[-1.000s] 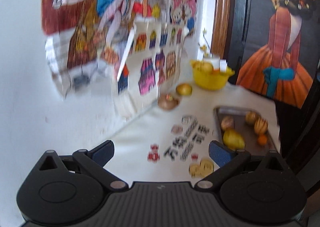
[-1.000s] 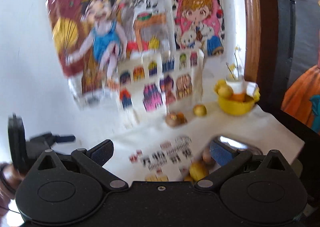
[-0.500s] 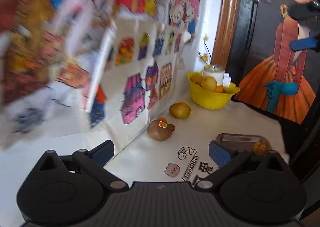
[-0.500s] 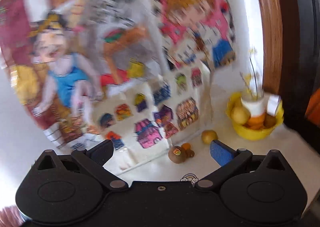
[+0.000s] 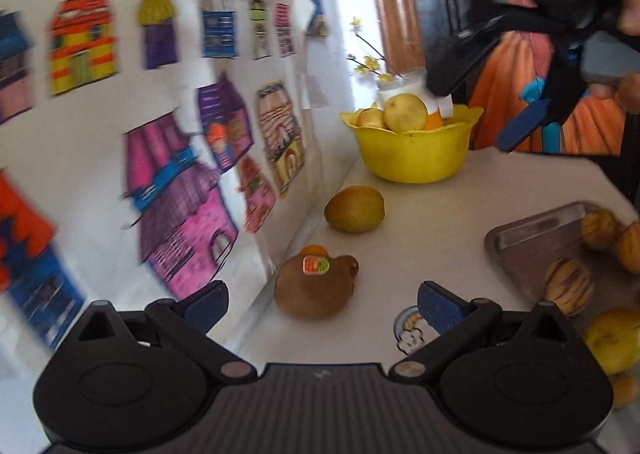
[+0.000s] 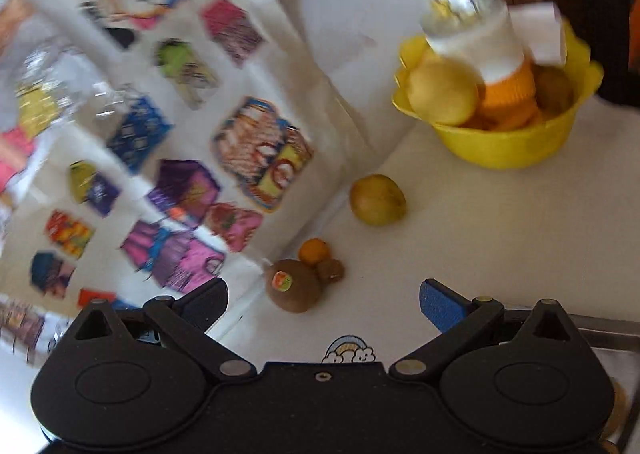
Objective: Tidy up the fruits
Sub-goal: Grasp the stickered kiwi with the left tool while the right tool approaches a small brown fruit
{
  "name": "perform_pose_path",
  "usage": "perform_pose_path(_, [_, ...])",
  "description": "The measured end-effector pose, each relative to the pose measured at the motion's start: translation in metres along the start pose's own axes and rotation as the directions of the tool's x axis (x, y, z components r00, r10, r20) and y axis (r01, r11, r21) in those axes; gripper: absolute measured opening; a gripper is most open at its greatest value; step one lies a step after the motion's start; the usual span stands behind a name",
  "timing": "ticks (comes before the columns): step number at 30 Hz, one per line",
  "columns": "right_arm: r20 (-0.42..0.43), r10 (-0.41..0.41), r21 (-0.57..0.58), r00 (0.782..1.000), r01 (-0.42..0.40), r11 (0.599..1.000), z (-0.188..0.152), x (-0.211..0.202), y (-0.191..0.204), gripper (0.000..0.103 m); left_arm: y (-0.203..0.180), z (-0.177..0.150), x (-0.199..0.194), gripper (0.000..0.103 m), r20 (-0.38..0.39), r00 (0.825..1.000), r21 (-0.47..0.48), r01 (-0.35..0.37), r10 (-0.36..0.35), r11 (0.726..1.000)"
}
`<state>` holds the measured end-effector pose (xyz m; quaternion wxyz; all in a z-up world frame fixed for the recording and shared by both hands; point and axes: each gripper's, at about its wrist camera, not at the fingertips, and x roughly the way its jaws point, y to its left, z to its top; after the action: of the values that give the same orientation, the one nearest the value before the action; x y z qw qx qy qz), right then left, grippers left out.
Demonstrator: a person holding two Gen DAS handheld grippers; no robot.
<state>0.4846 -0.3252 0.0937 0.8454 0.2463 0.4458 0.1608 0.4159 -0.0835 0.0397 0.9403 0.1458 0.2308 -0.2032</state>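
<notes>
A brown kiwi with a sticker point(image 5: 314, 286) point(image 6: 293, 285) lies on the white table by the wall, a small orange fruit point(image 6: 314, 251) and a small brown one point(image 6: 331, 269) touching it. Farther back sits a greenish-yellow fruit point(image 5: 354, 209) point(image 6: 378, 199). A yellow bowl point(image 5: 412, 150) point(image 6: 500, 142) at the back holds several fruits and a white jar. My left gripper point(image 5: 322, 300) is open just short of the kiwi, nothing between its fingers. My right gripper point(image 6: 322, 302) is open too, and it shows in the left wrist view point(image 5: 480, 110) hovering beside the bowl.
A metal tray point(image 5: 532, 238) at the right holds several yellow and orange fruits. Coloured drawings point(image 5: 168, 126) cover the wall at the left, close to the kiwi. A dark door and wooden frame point(image 5: 400, 6) stand behind the bowl. Cartoon stickers point(image 6: 349, 350) mark the tabletop.
Both grippers have moved forward and lower toward the fruits by the wall; the kiwi and bowl look much larger. Both stay open. The right gripper has come into the left wrist view.
</notes>
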Motion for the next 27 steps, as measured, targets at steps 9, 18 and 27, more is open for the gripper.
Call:
perform_pose_path(9, [-0.046, 0.031, 0.081, 0.998, -0.028, 0.996, 0.006, 0.058, -0.022, 0.096, -0.016, -0.005, 0.046, 0.103, -0.013, 1.0, 0.197, -0.009, 0.012, 0.98])
perform_pose_path(18, [-0.037, 0.044, 0.142, 0.998, -0.039, 0.989, 0.014, 0.088, -0.033, 0.089, -0.027, -0.008, 0.073, 0.098, -0.018, 0.999, 0.253, -0.031, 0.037, 0.967])
perform_pose_path(27, [-0.052, 0.05, 0.156, 0.997, -0.041, 0.987, 0.014, 0.106, -0.041, 0.089, -0.022, -0.004, 0.098, 0.083, -0.096, 0.992, 0.21, -0.058, 0.08, 0.976])
